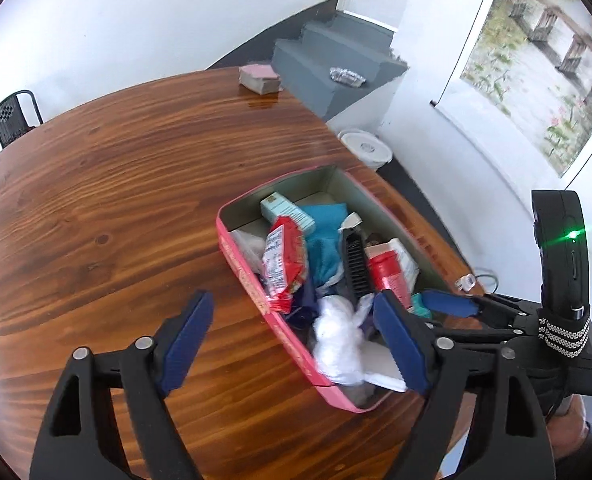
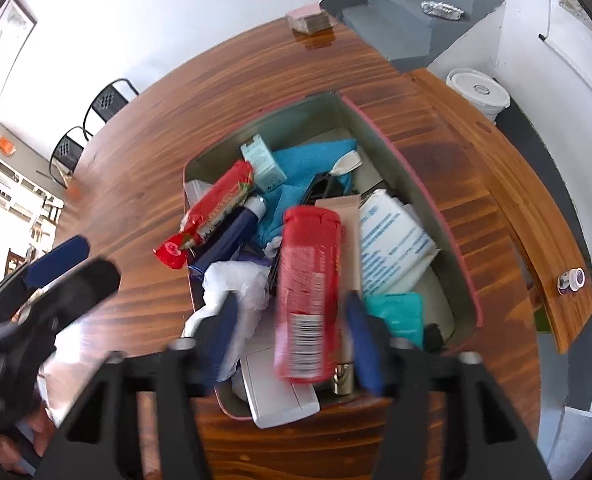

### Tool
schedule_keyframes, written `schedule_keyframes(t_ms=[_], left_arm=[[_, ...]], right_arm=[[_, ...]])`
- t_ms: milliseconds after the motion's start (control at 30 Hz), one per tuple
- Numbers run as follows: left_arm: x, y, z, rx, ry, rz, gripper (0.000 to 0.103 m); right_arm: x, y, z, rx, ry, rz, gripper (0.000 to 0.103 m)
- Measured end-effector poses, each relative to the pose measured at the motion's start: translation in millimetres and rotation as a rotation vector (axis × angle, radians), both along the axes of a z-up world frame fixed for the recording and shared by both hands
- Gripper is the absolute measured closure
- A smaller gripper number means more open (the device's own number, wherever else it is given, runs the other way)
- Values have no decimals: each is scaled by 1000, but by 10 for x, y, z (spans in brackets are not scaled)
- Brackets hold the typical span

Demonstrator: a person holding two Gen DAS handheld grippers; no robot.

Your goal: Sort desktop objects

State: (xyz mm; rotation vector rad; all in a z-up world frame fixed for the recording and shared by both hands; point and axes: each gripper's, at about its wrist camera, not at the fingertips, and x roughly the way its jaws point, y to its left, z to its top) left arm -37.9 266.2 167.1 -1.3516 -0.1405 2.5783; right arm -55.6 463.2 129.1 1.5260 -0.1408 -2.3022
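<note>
Right gripper [image 2: 290,338]: fingers spread wide, a blurred red can [image 2: 306,294] between them, pads not pressing it. Left gripper [image 1: 292,346]: fingers wide, nothing held, straddling the near-left wall of the pink tin [image 1: 242,276]. Tin sits by the worktop's [image 1: 108,200] right edge, crammed w/ red snack pack [image 1: 284,260], teal cloth [image 1: 324,236], black comb [image 1: 356,264], white crumpled bag [image 1: 338,340], pale carton [image 1: 286,210], white tissue pack [image 2: 392,244].

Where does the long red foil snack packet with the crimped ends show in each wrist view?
Left wrist: red foil snack packet stands centre, against the near left wall of the pink tin box.
Right wrist: left of centre, one end overhanging that wall.
Shared landmark: teal cloth.
</note>
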Motion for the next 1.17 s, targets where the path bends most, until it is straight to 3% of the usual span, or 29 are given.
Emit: schedule_keyframes(t_ms=[133, 333, 600, 933, 1167], left_arm=[[72, 70, 122, -77, 41, 9, 17], [268, 201, 454, -240, 204, 85, 17], [273, 165, 479, -145, 177, 102, 17], [325, 316, 405, -166, 157, 58, 17], [387, 340, 451, -174, 194, 51, 17]], right_arm=[[137, 145, 213, 57, 65, -16, 20], [406, 327, 454, 207, 184, -30, 17], [527, 443, 261, 186, 116, -50, 16], [588, 374, 148, 183, 98, -52, 16], [607, 381, 146, 190, 95, -54, 16]])
